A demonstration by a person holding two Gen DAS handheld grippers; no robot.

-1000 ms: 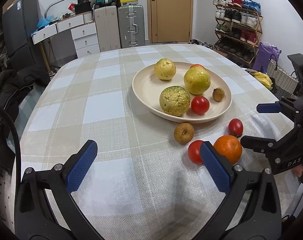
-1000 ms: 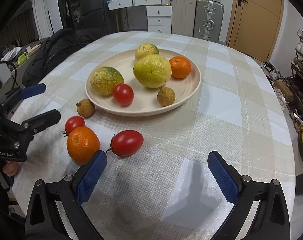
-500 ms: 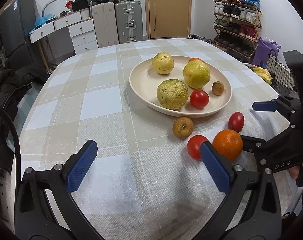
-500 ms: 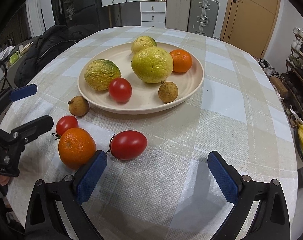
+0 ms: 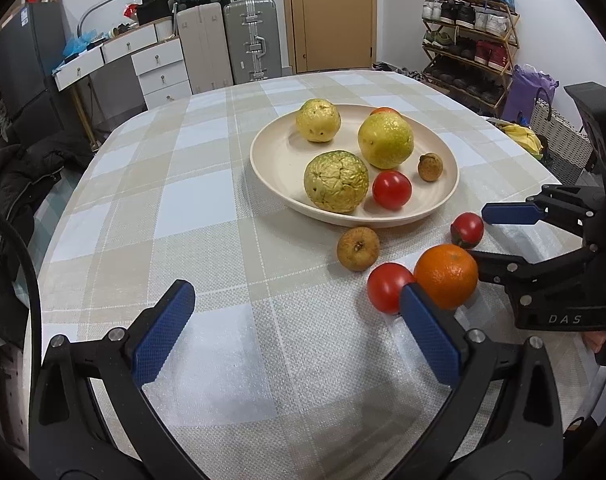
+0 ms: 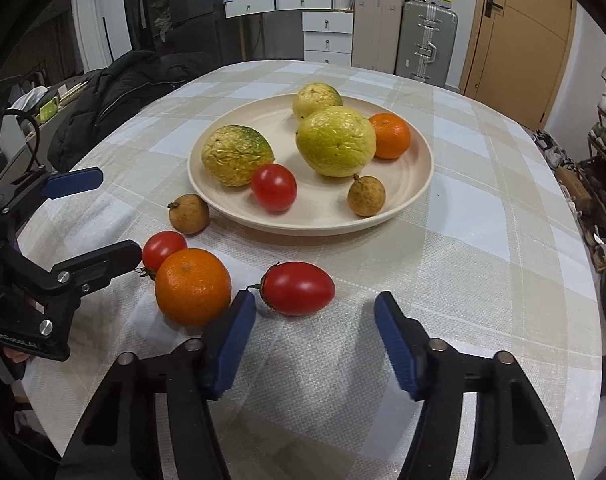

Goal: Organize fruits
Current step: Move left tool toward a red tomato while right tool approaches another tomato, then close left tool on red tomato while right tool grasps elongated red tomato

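Note:
A cream plate (image 5: 271,168) (image 6: 419,184) holds three yellow-green fruits, a tomato, a small brown fruit and an orange. On the cloth in front of it lie an oval tomato (image 6: 299,289) (image 5: 468,230), an orange (image 6: 193,286) (image 5: 446,276), a round tomato (image 6: 163,249) (image 5: 388,287) and a brown fruit (image 6: 189,214) (image 5: 358,249). My right gripper (image 6: 315,320) is open, narrower than before, just short of the oval tomato. My left gripper (image 5: 295,320) is open and empty, with its right finger next to the round tomato.
The checked tablecloth (image 5: 207,216) covers a round table. A dark jacket (image 6: 115,100) hangs off the far-left side. Drawers and suitcases (image 5: 243,40) stand by the back wall, and a shoe rack (image 5: 467,40) is at the right.
My right gripper has moved forward to the oval tomato and its jaws have narrowed. My left gripper has moved forward a little and stays wide open.

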